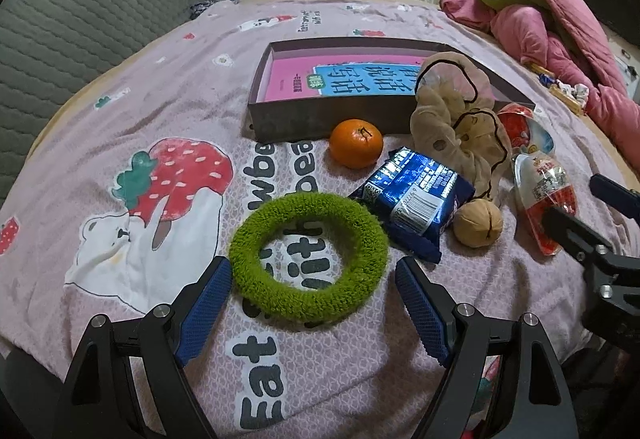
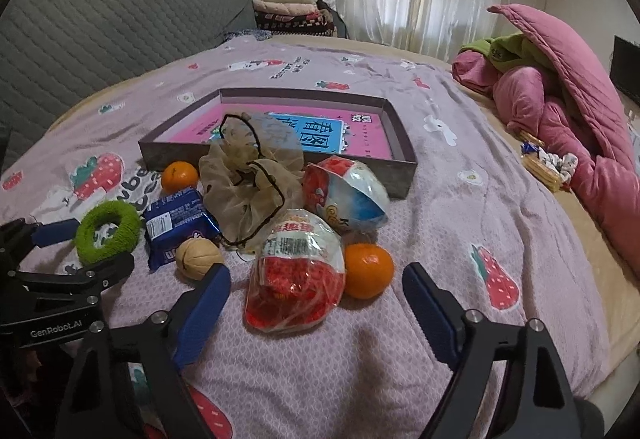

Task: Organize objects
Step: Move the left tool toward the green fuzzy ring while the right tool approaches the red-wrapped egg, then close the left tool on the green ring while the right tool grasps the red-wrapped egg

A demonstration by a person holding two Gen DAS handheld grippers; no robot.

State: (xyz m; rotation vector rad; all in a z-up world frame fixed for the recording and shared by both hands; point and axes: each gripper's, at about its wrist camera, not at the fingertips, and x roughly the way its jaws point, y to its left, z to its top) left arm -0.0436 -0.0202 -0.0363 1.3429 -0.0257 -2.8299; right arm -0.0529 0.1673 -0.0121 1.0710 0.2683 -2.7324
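1. Reaching with the left gripper (image 1: pixel 312 303) toward the green ring (image 1: pixel 308 259); fingers (image 1: pixel 206 303) spread wide, pinching nothing, with the near arc of the ring lying between the tips and both pads apart from the fuzz.
2. Lying just past the right finger: the blue packet (image 1: pixel 416 199), its corner overlapping the ring's far edge, and the walnut (image 1: pixel 478 223) beside it.
3. Sitting further ahead of the tips: an orange (image 1: pixel 355 143), touching or nearly touching the wall of the box (image 1: pixel 288 119), and the beige scrunchie (image 1: pixel 460 119) draped over that wall.
4. Reaching with the right gripper (image 2: pixel 316 295) toward the red egg pack (image 2: pixel 296 283); fingers (image 2: pixel 202 309) standing apart, holding nothing, the pack's near end lying between the tips with gaps on both sides.
5. Resting just beyond the pack, toward the right finger: a second orange (image 2: pixel 368 271), touching the pack; a second egg (image 2: pixel 344 195) further ahead, near the box wall.
6. Judging the step: approaching on both sides for a first pick, nothing yet lifted, only a book (image 2: pixel 288 137) lying in the box.
7. Calling next for lowering both grippers, closing the left pads across the ring's near arc without snagging the packet, closing the right pads on the pack without nudging the orange, then carrying each to the box.
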